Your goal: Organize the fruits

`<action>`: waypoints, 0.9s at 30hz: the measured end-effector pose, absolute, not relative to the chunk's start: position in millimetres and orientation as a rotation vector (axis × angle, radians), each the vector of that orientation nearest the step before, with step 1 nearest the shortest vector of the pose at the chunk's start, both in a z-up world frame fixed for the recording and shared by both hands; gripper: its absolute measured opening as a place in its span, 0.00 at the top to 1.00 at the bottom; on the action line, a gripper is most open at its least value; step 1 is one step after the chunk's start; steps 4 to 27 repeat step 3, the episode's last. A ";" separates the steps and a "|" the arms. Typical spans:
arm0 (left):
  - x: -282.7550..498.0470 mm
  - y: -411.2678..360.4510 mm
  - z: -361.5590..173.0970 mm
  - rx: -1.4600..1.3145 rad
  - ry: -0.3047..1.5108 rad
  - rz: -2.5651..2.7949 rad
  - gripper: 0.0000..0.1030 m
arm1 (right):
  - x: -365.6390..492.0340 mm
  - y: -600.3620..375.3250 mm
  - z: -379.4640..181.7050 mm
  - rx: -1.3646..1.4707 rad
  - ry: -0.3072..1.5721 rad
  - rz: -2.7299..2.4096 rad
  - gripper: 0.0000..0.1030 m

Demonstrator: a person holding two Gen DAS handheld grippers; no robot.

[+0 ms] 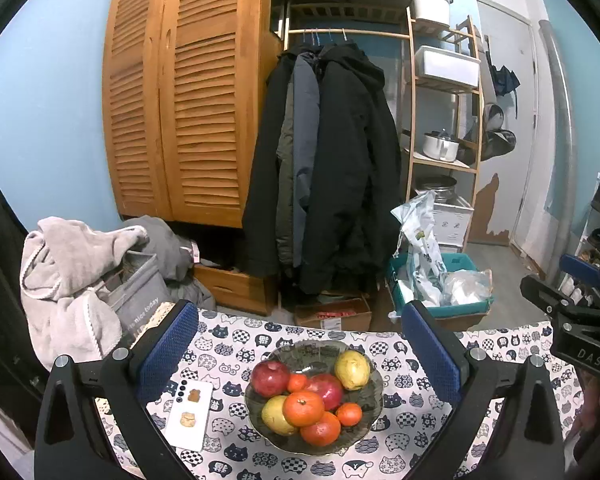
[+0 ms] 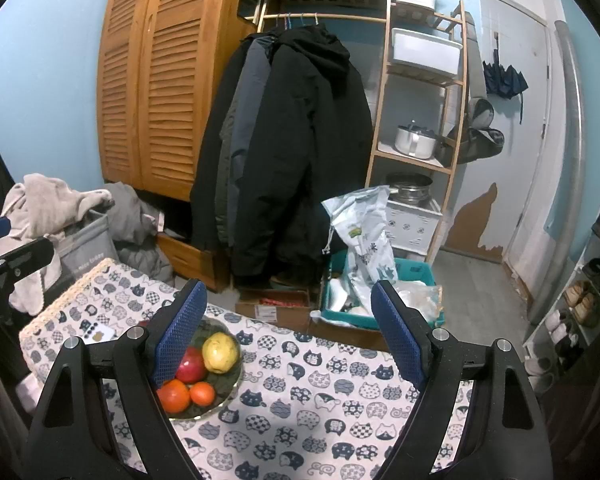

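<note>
A dark glass bowl [image 1: 374,376] stands on the cat-print tablecloth [image 1: 404,452], piled with fruit: two red apples [image 1: 269,378], two yellow pears [image 1: 352,369] and several orange tangerines [image 1: 303,408]. My left gripper [image 1: 300,350] is open and empty, held above and just in front of the bowl. The bowl also shows in the right wrist view [image 2: 226,394], partly hidden behind the left finger. My right gripper [image 2: 286,334] is open and empty, to the right of the bowl above bare cloth [image 2: 320,400].
A white phone [image 1: 190,414] lies on the cloth left of the bowl. Beyond the table's far edge are a cardboard box [image 1: 332,314], a teal crate [image 1: 440,300] with bags, hanging coats [image 1: 324,168] and a laundry pile [image 1: 84,280].
</note>
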State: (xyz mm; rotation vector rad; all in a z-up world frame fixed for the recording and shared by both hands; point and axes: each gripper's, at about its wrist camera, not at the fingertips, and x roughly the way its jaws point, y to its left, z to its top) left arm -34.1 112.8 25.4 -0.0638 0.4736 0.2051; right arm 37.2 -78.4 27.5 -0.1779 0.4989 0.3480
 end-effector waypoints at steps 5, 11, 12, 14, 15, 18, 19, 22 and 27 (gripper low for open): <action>-32.3 112.9 25.9 -0.069 0.482 0.207 0.01 | 37.6 -79.0 27.7 -0.178 0.498 0.348 0.19; -32.3 112.9 25.9 -0.069 0.482 0.207 0.01 | 37.6 -79.0 27.7 -0.178 0.498 0.348 0.19; -32.3 112.9 25.9 -0.069 0.482 0.207 0.01 | 37.6 -79.0 27.7 -0.178 0.498 0.348 0.19; -32.3 112.9 25.9 -0.069 0.482 0.207 0.01 | 37.6 -79.0 27.7 -0.178 0.498 0.348 0.19; -32.3 112.9 25.9 -0.069 0.482 0.207 0.01 | 37.6 -79.0 27.7 -0.178 0.498 0.348 0.19; -32.3 112.9 25.9 -0.069 0.482 0.207 0.01 | 37.6 -79.0 27.7 -0.178 0.498 0.348 0.19; -32.3 112.9 25.9 -0.069 0.482 0.207 0.01 | 37.6 -79.0 27.7 -0.178 0.498 0.348 0.19; -32.3 112.9 25.9 -0.069 0.482 0.207 0.01 | 37.6 -79.0 27.7 -0.178 0.498 0.348 0.19; -32.3 112.9 25.9 -0.069 0.482 0.207 0.01 | 37.6 -79.0 27.7 -0.178 0.498 0.348 0.19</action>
